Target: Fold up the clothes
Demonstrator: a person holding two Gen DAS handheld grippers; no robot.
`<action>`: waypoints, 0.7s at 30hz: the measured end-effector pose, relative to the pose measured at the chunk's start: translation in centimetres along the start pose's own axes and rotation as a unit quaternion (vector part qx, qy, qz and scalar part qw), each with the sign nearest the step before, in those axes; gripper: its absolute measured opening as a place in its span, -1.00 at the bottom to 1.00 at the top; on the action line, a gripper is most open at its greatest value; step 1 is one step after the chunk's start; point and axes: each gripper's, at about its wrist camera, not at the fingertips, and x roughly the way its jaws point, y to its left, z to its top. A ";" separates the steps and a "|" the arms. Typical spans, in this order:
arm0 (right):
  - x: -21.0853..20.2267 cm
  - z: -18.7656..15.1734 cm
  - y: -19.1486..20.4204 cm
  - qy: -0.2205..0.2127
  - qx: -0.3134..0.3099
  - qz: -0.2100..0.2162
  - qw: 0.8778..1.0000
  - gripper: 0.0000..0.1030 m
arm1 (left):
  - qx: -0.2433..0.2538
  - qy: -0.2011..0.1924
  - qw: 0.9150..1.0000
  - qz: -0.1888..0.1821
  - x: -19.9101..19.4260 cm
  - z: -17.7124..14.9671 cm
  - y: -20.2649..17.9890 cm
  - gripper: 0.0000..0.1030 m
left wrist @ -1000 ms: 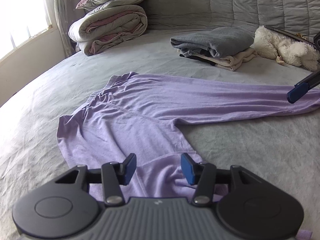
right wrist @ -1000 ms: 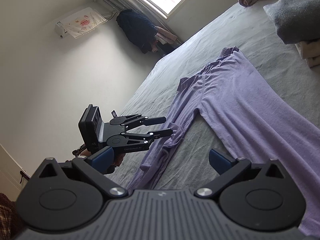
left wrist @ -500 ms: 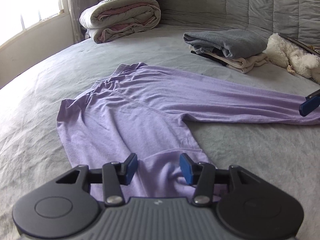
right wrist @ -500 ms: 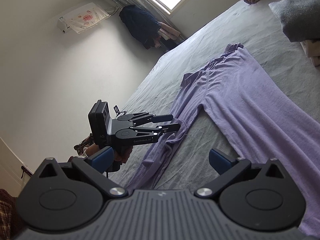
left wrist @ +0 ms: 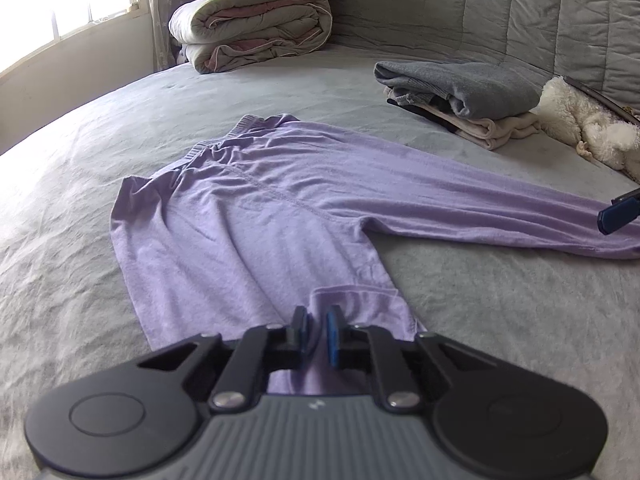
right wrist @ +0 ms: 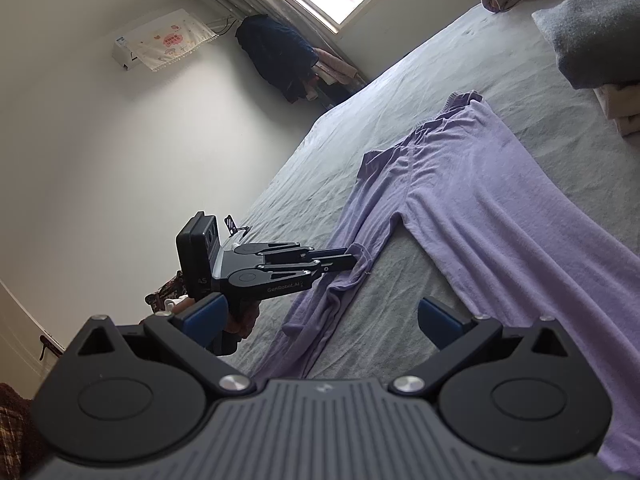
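Lavender leggings (left wrist: pixel 256 208) lie flat on the grey bed (left wrist: pixel 500 300), waistband toward the folded quilts (left wrist: pixel 252 28), 1 leg running right, the other toward me.

Left claw (left wrist: pixel 317 334) is clenched on the near leg's hem; a pinch of purple cloth sits between the pads, and the right wrist view shows the hem bunched at its tips (right wrist: pixel 352 258).

Right claw (right wrist: pixel 316 318) is released, jaws wide, nothing between them, hovering by the far leg's end.

Step in hand, I judge: secure both cuffs, then bring 1 leg over the other. Get both fabric layers in the right claw before lifting. Lift low, keep tension even so the crotch seam stays straight. Folded stack (left wrist: pixel 460 92) and plush toy (left wrist: pixel 580 128) sit well apart.
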 end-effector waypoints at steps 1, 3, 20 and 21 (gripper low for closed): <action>0.0 0.0 0.0 0.000 0.000 0.000 1.000 1.00 | -0.003 -0.002 1.000 0.003 -0.1 0.0 0.1 -0.90; -0.1 0.0 0.0 -0.001 0.000 -0.001 1.000 1.00 | -0.006 -0.003 1.000 0.006 -0.1 0.0 0.1 -0.90; 0.0 -0.1 -0.4 -0.001 0.012 -0.005 1.000 1.00 | -0.033 -0.081 0.993 0.078 -2.0 2.6 2.0 -0.91; 0.1 -0.1 -0.4 0.000 0.014 -0.005 1.000 1.00 | -0.036 -0.088 0.992 0.087 -2.0 3.1 2.4 -0.91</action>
